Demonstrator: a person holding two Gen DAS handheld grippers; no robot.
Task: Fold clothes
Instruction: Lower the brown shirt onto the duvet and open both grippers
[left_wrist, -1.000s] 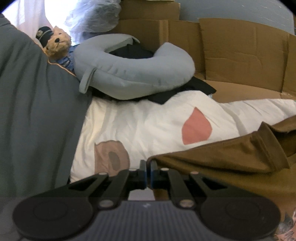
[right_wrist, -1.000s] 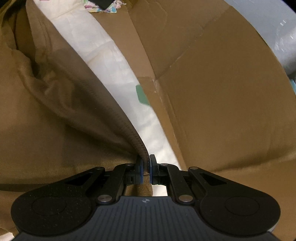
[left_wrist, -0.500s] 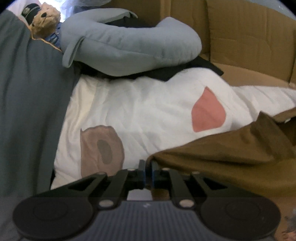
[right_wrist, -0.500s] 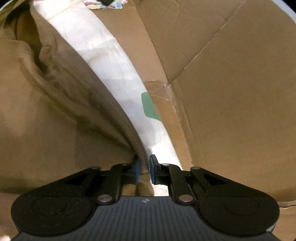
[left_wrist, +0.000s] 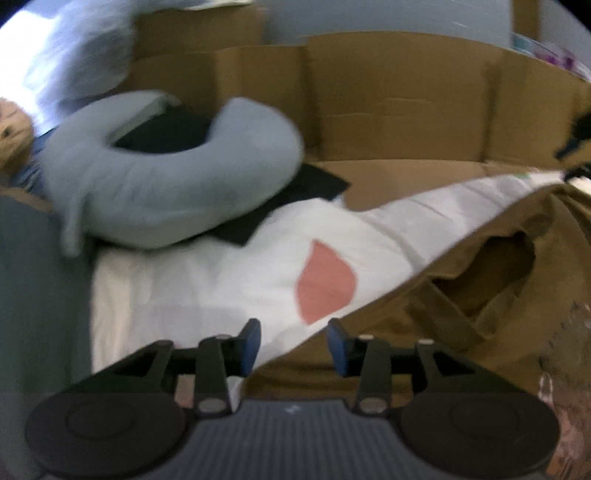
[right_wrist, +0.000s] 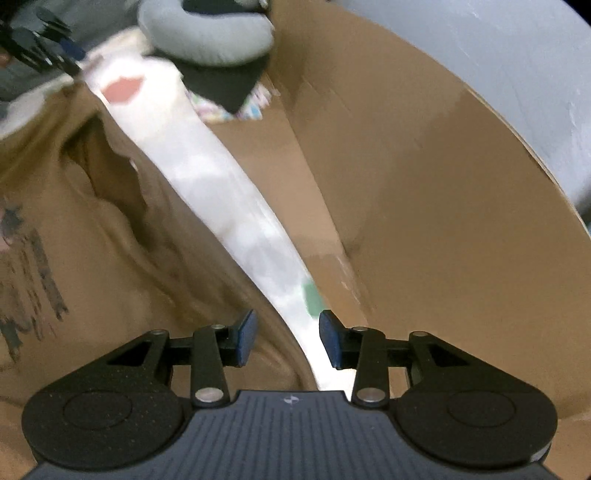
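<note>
A brown T-shirt (left_wrist: 461, 295) lies on a white patterned sheet (left_wrist: 229, 273); a sleeve opening (left_wrist: 491, 273) faces the left wrist camera. My left gripper (left_wrist: 293, 339) is open and empty just above the shirt's edge. In the right wrist view the same shirt (right_wrist: 110, 258), with a dark print at the left, lies beside the white sheet (right_wrist: 240, 206). My right gripper (right_wrist: 286, 338) is open and empty over the shirt's edge. The left gripper also shows far off in the right wrist view (right_wrist: 48, 44).
A grey U-shaped pillow (left_wrist: 159, 184) rests on black cloth (left_wrist: 295, 192) at the back, with a teddy bear (left_wrist: 11, 129) at far left. Cardboard walls (left_wrist: 406, 103) border the sheet; cardboard (right_wrist: 424, 203) rises on the right. Grey fabric (left_wrist: 37, 295) hangs at left.
Both grippers were shut on the brown shirt's edge and are now open, with the shirt lying on the sheet. Both have pulled back and up; the views are motion-blurred.
</note>
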